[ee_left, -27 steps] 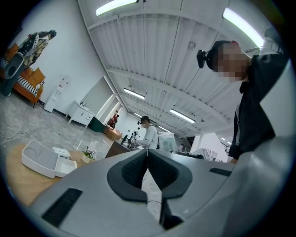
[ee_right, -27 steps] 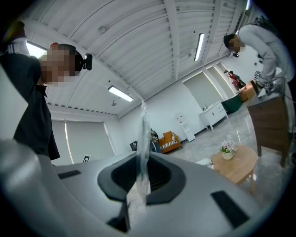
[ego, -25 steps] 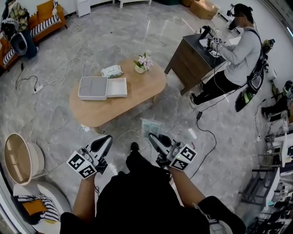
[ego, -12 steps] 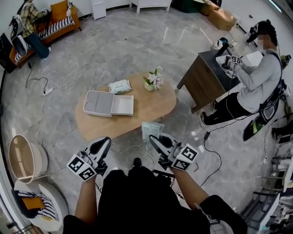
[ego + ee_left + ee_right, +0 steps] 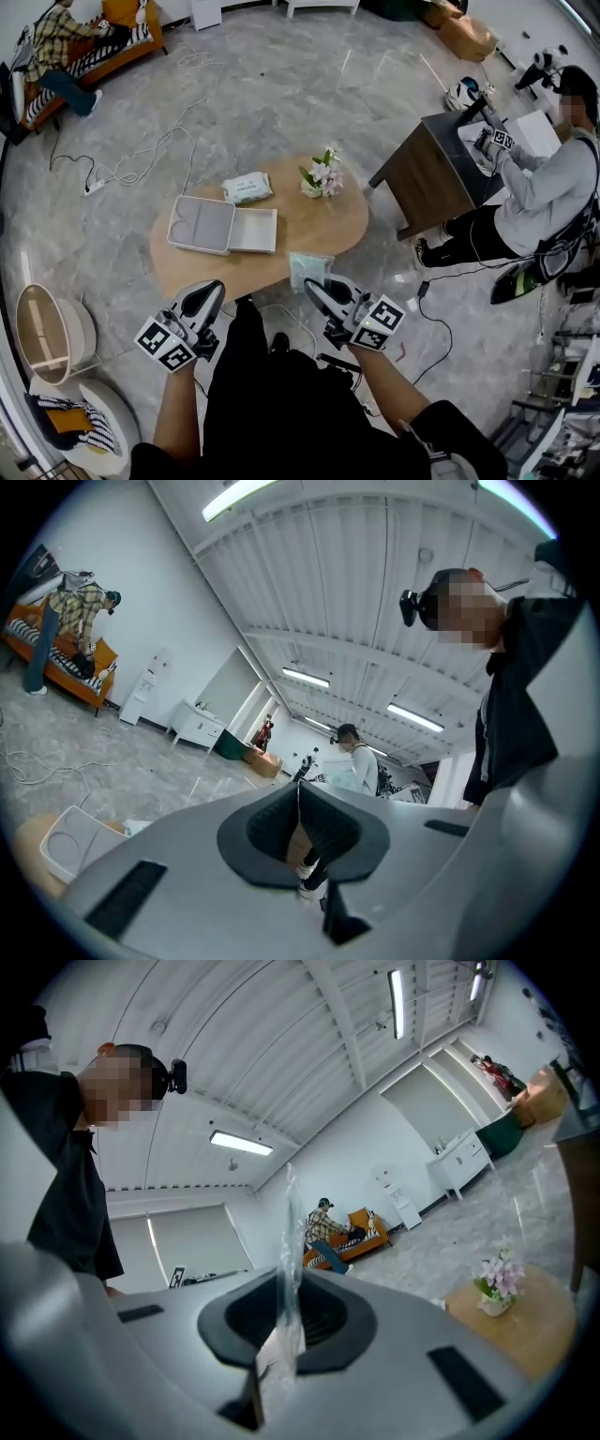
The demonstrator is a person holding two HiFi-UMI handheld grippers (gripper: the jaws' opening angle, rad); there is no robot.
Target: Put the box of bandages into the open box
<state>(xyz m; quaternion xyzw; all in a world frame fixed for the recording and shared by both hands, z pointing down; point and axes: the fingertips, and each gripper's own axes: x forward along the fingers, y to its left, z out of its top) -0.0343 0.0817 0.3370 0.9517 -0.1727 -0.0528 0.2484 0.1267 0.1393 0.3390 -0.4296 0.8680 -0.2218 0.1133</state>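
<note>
My right gripper (image 5: pixel 315 287) is shut on a clear plastic packet holding the pale bandage box (image 5: pixel 309 269), which hangs just past the near edge of the oval wooden table (image 5: pixel 328 225). In the right gripper view the right gripper (image 5: pixel 286 1288) pinches the packet's thin film (image 5: pixel 287 1232) edge-on between its pads. The open white box (image 5: pixel 221 226) lies on the table's left part, its lid flat beside it. My left gripper (image 5: pixel 210 294) is held low at the left, its jaws closed together with nothing between them; the left gripper view shows that left gripper (image 5: pixel 298 794) pointing up at the room.
A tissue pack (image 5: pixel 247 187) and a small flower pot (image 5: pixel 322 174) stand at the table's far side. A dark desk (image 5: pixel 436 173) with a seated person (image 5: pixel 544 187) is at the right. Cables (image 5: pixel 141 155) trail on the floor; a round basket (image 5: pixel 47 328) sits left.
The table and open box have come closer and lower in the head view as the person steps towards them. Both grippers keep their pose, the right one still gripping the packet.
</note>
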